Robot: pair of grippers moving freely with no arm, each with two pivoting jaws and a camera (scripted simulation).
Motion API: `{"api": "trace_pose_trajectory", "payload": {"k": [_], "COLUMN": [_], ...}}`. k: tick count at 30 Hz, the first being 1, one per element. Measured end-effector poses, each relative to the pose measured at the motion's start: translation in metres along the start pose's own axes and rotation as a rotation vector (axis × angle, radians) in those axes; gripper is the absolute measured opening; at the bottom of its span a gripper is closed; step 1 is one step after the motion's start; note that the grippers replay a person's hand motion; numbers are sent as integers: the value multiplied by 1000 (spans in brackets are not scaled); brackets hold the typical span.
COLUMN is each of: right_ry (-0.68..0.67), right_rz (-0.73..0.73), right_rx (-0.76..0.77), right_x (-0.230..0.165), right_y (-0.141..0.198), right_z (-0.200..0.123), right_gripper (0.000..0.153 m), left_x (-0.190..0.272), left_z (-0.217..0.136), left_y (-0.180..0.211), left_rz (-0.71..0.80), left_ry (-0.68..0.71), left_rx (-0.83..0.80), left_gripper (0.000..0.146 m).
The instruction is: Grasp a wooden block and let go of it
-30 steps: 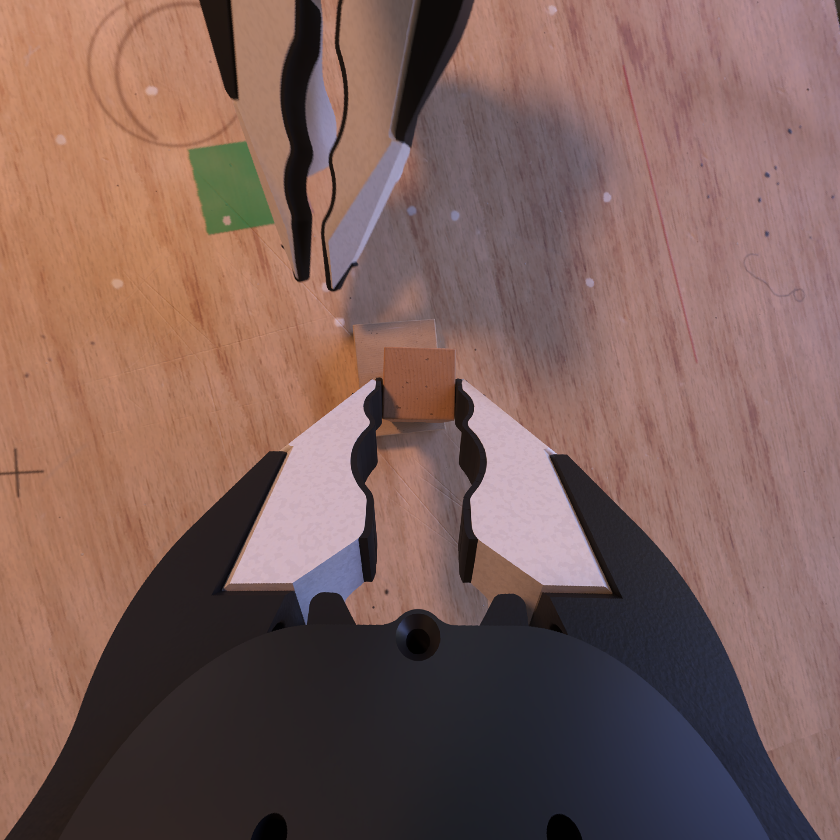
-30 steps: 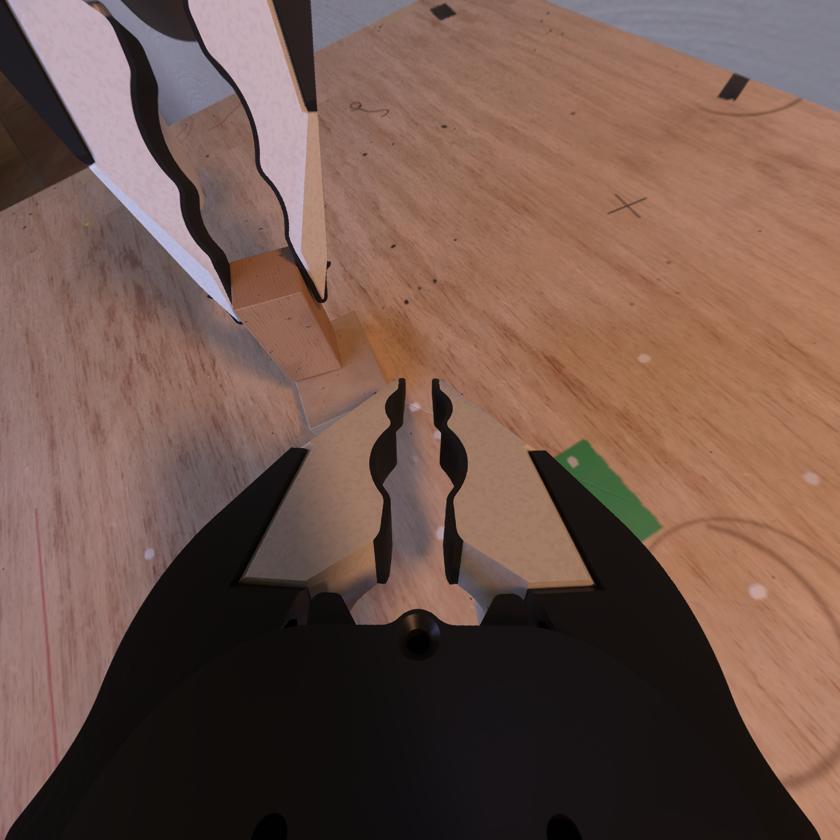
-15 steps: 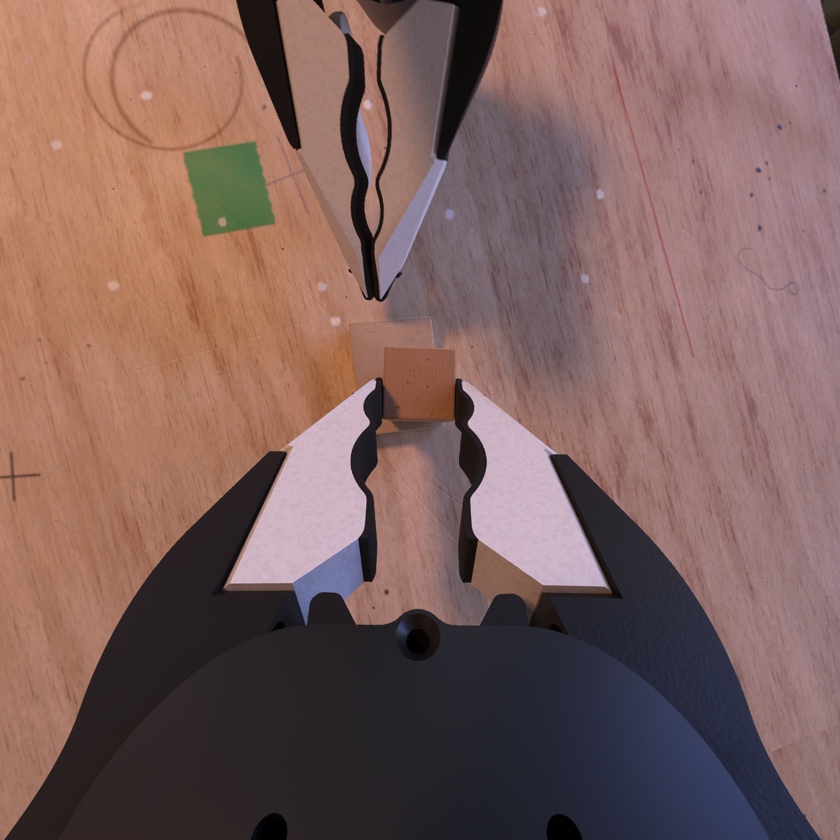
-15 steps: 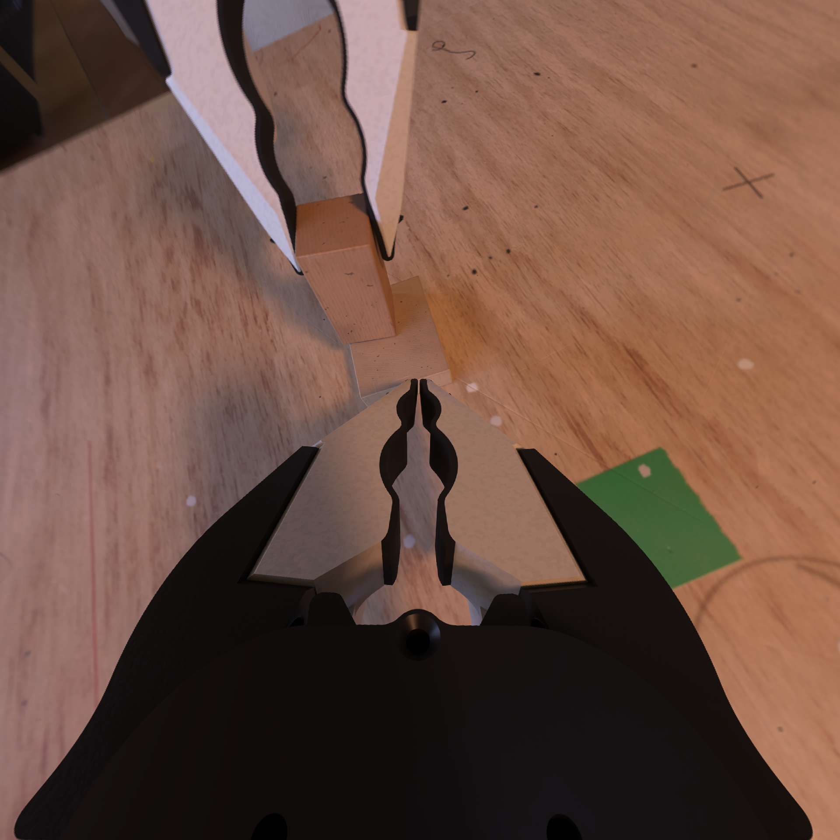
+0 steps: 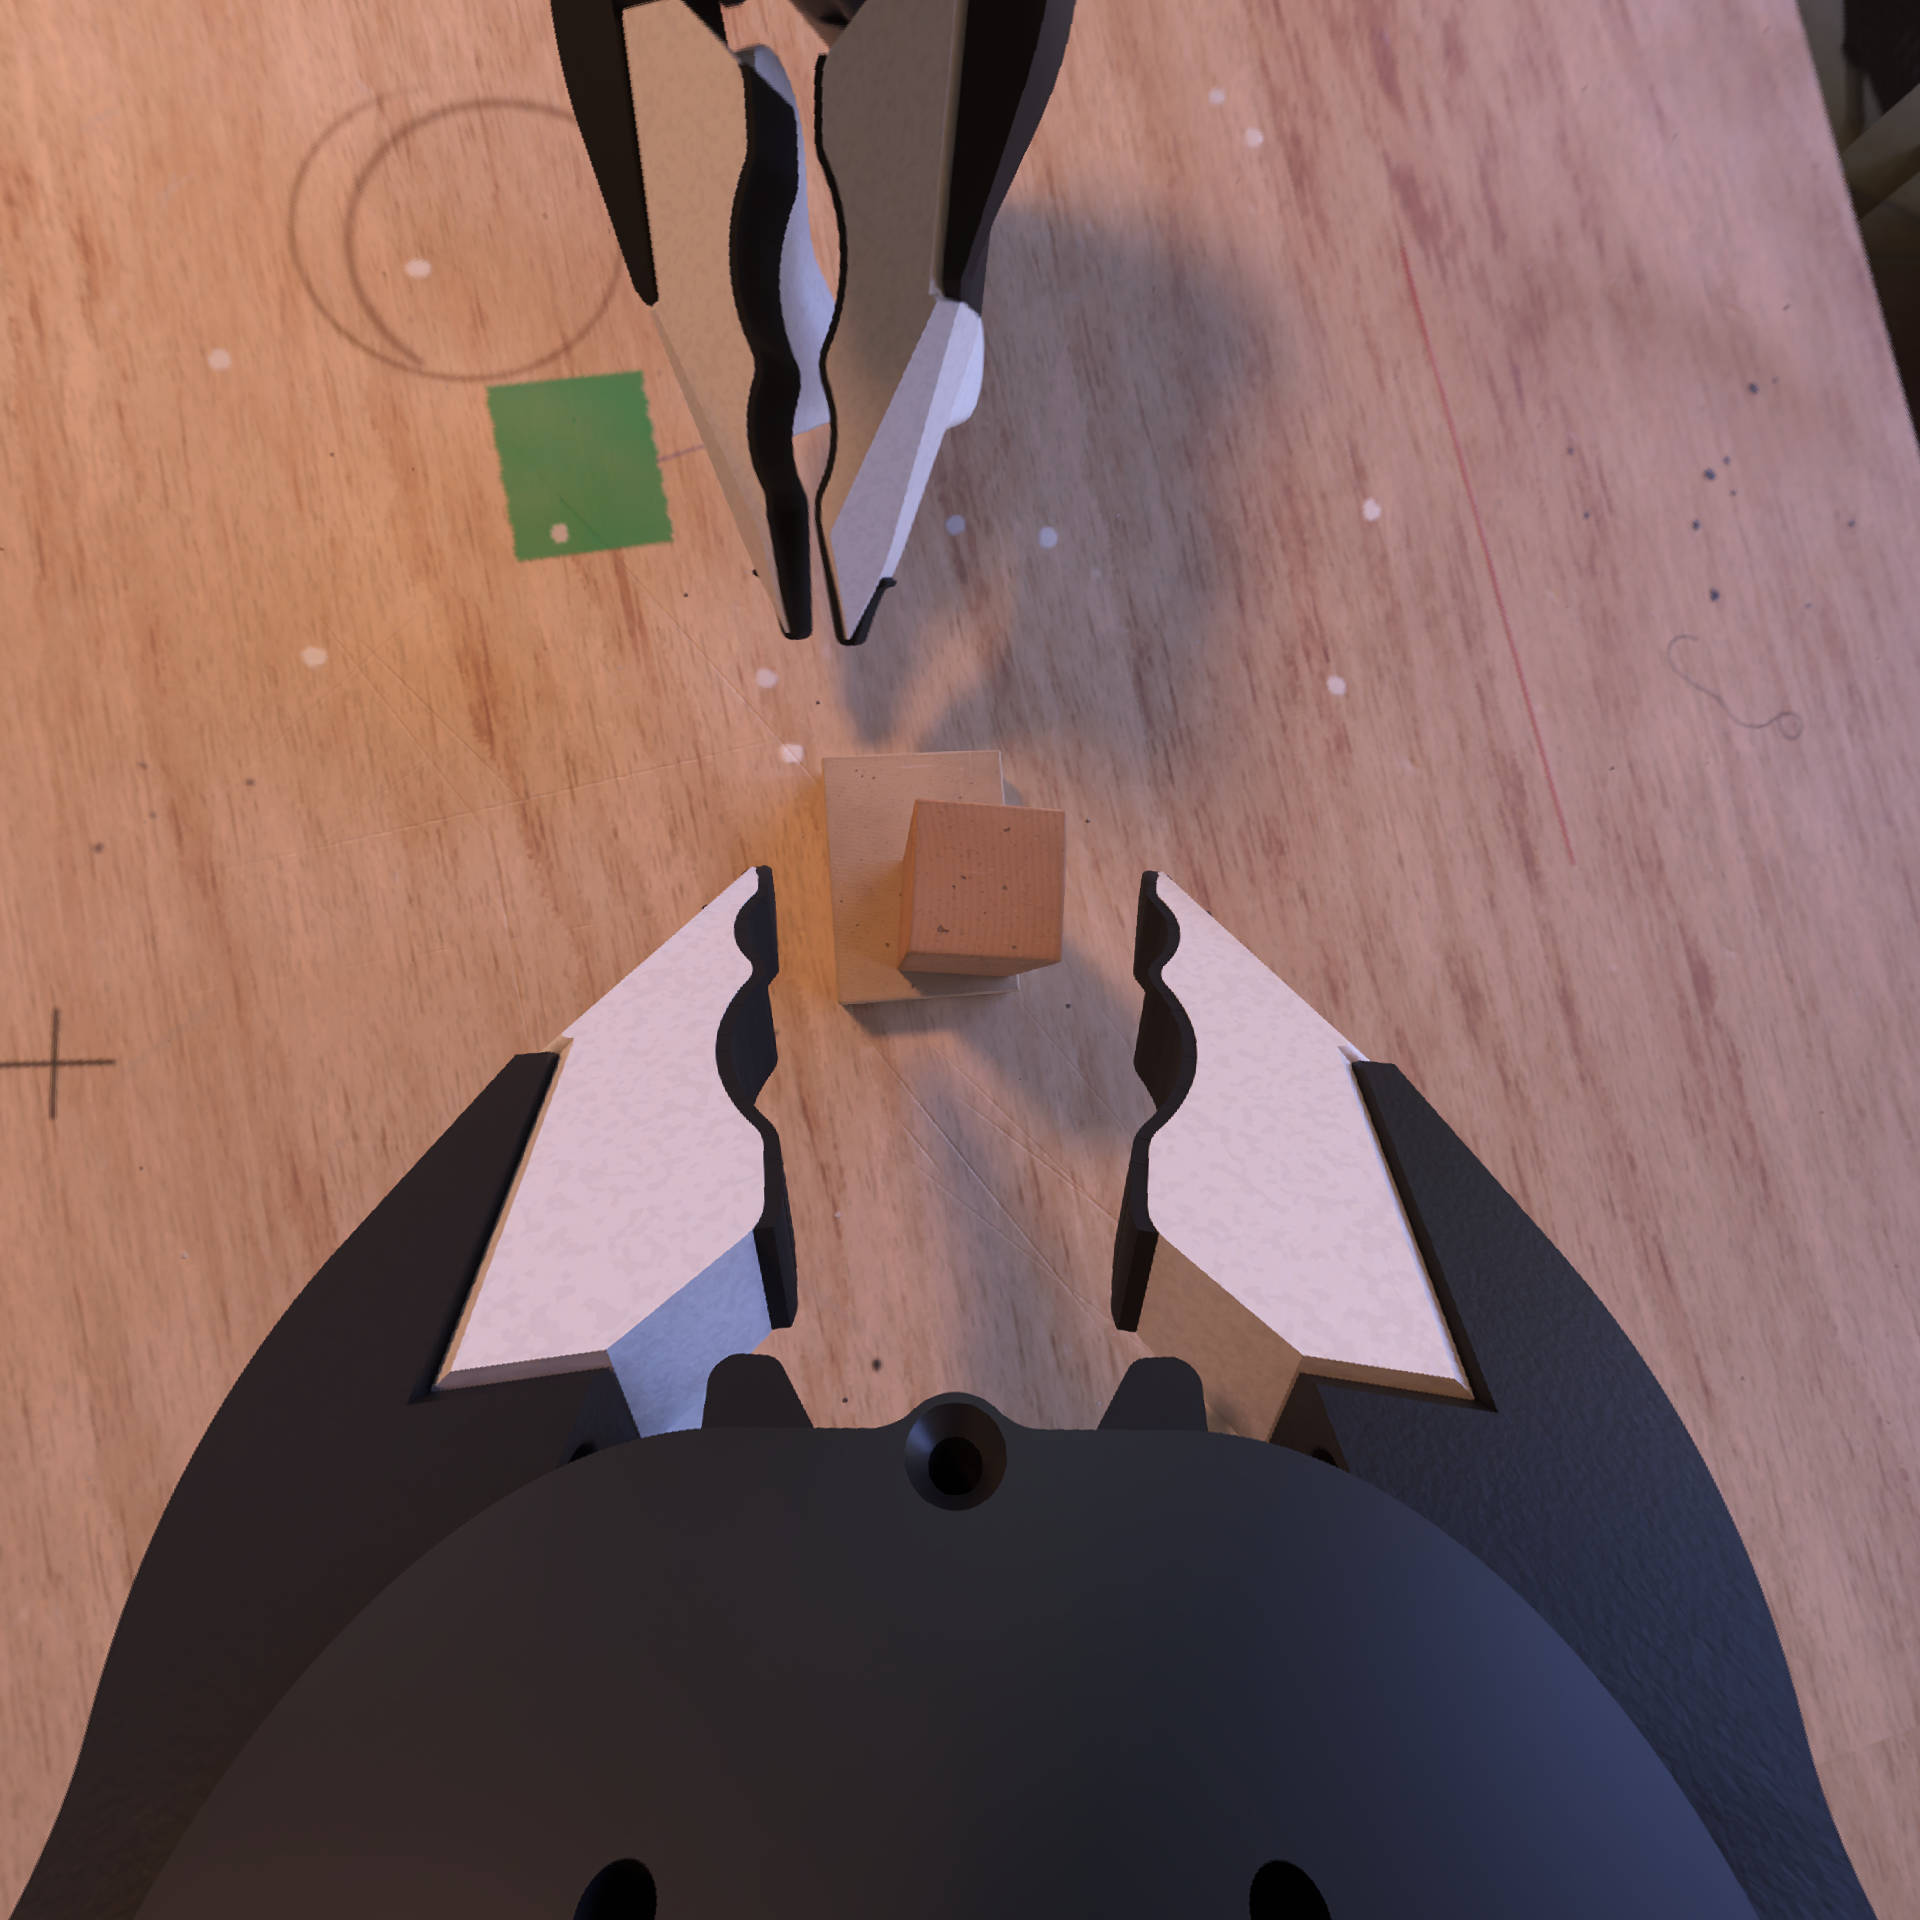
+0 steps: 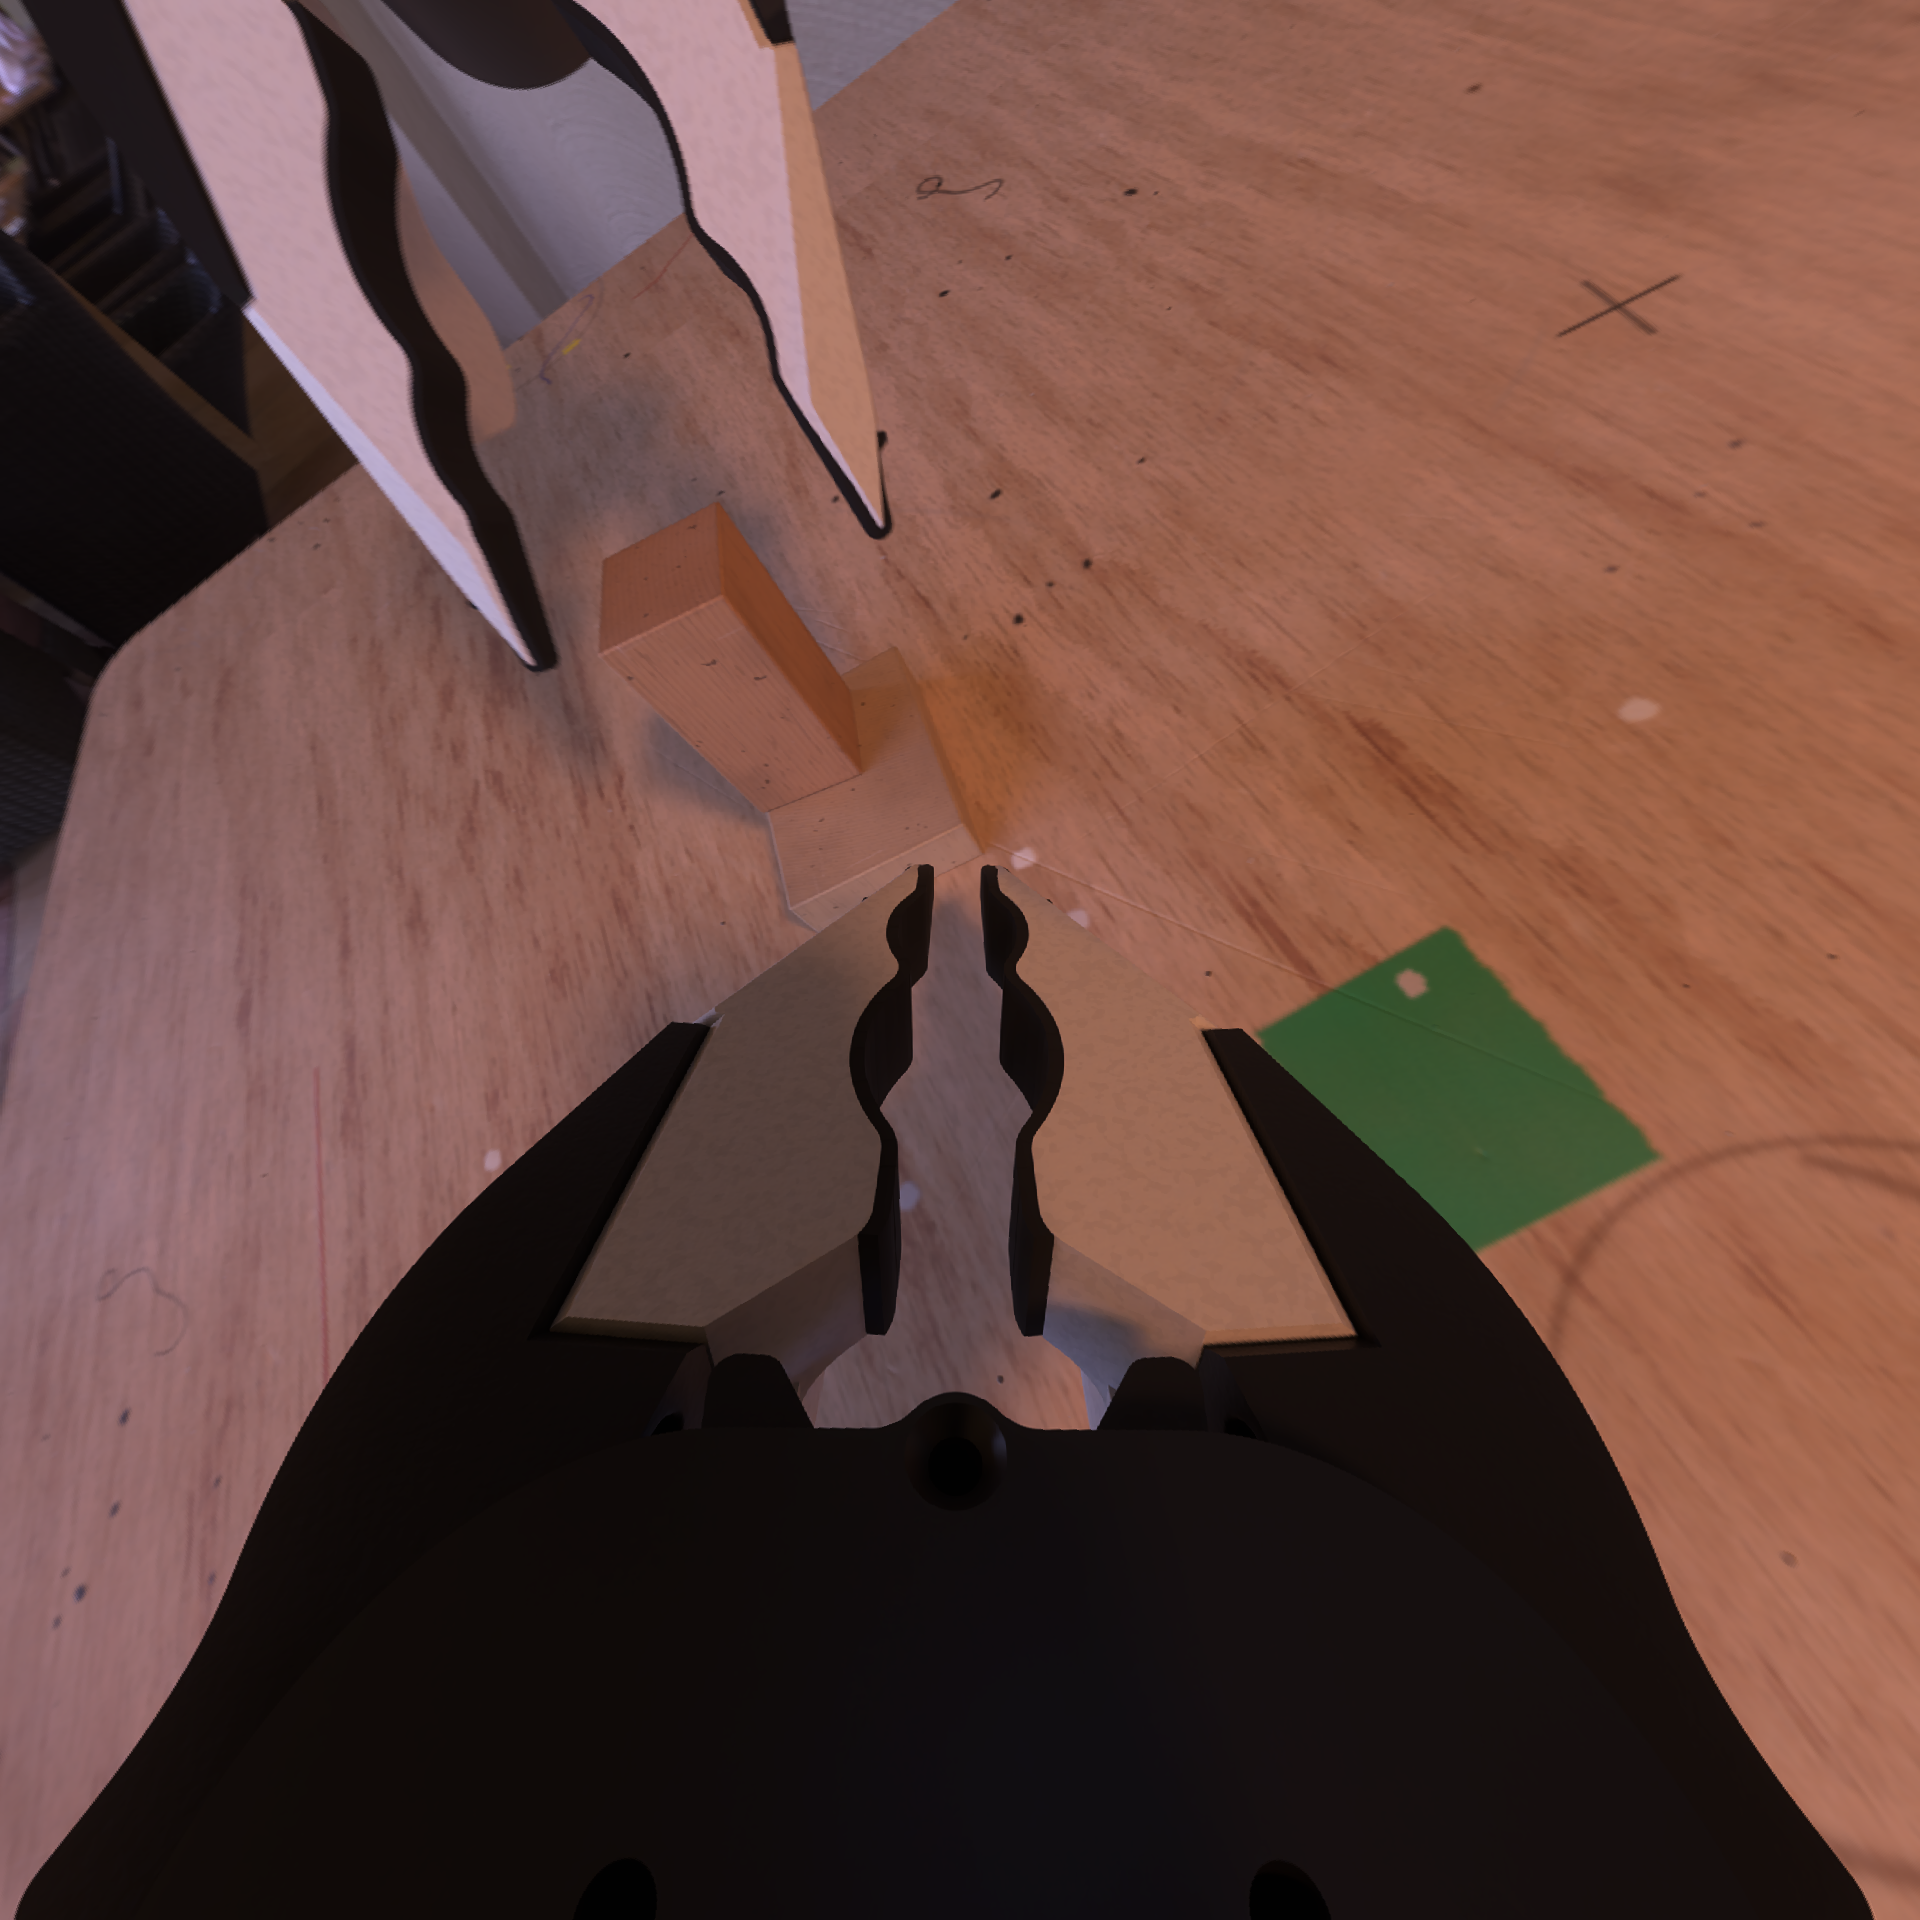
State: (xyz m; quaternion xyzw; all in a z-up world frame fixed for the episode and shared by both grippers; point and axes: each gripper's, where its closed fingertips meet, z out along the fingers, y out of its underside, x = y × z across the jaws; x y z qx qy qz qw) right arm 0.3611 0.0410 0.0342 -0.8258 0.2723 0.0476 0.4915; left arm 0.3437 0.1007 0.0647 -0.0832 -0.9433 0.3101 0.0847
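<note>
A tall wooden block [image 5: 982, 883] stands on end on a flat paler wooden block [image 5: 862, 831] on the wooden table. My left gripper [image 5: 956, 881] is open, with a finger on either side of the tall block and clear of it. In the right wrist view the tall block [image 6: 727, 675] rises from the flat block [image 6: 873, 821], between the spread fingers of the left gripper [image 6: 707, 592]. My right gripper [image 6: 956, 873] is empty, its tips a narrow gap apart just short of the flat block. It also shows in the left wrist view [image 5: 826, 632], beyond the blocks.
A green square patch [image 5: 577, 468] lies on the table left of the right gripper; it also shows in the right wrist view [image 6: 1455, 1091]. The table's edge [image 6: 156, 623] and dark furniture lie behind the left gripper. Pencil circles [image 5: 457, 229] mark the table.
My left gripper has opened and let go of the tall block, which now stands free on the flat block. My right gripper's tips have parted slightly.
</note>
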Motion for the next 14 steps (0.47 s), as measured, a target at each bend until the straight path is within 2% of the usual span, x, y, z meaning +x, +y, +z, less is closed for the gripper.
{"api": "trace_pose_trajectory", "payload": {"k": [5,9,14], "right_ry": [76,131,76], "right_rz": [-29,-46,-120], "right_rx": [21,66,110], "right_x": [14,28,31], "right_y": [-2,-9,-26], "right_z": [-8,-17,-26], "right_gripper": [8,9,21], "left_x": [7,12,14], "left_z": [-12,-28,-43], "left_y": [-3,-2,17], "left_rz": [-8,-29,-201], "left_ry": [-11,-75,-128], "left_rx": [59,141,257], "left_gripper": [74,77,86]}}
